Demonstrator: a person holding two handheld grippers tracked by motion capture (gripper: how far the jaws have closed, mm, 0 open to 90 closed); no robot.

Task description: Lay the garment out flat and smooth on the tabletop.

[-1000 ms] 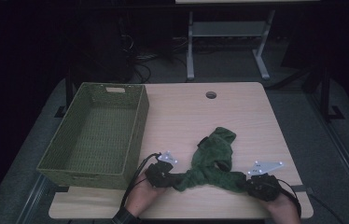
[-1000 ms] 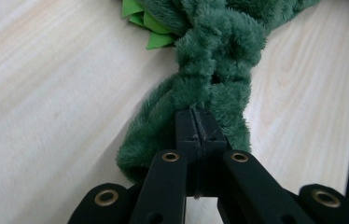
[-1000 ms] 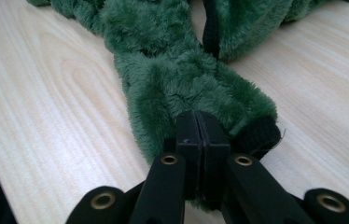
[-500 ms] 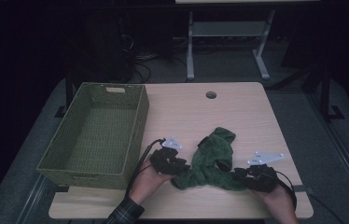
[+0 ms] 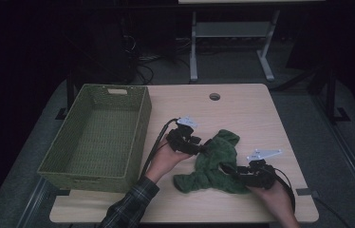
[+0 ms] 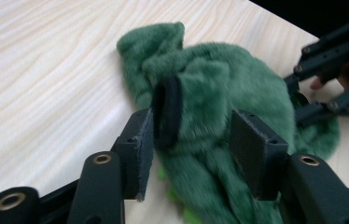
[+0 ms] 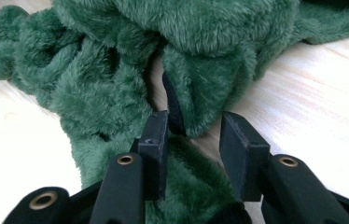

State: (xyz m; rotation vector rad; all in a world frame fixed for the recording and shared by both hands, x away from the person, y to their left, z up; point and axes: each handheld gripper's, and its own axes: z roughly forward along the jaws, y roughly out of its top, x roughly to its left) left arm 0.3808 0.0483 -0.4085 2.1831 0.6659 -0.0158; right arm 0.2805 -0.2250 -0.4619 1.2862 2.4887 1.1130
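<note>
A fluffy dark green garment lies crumpled on the wooden table, toward its front. My left gripper is at the garment's upper left part. In the left gripper view its jaws have just been opening and stand around a sleeve end with a black cuff, on the green garment. My right gripper lies at the garment's lower right. Its jaws have just been opening too; a fold with a black edge sits between them, clear of the right pad.
An empty green woven basket stands on the left of the table, close to my left forearm. A round cable hole is near the far edge. A desk frame stands on the dark floor beyond. The right gripper's black linkage shows in the left gripper view.
The left gripper let go of the garment's near left end and moved up and away to its upper part, jaws now apart. The right gripper's jaws parted and it shifted slightly.
</note>
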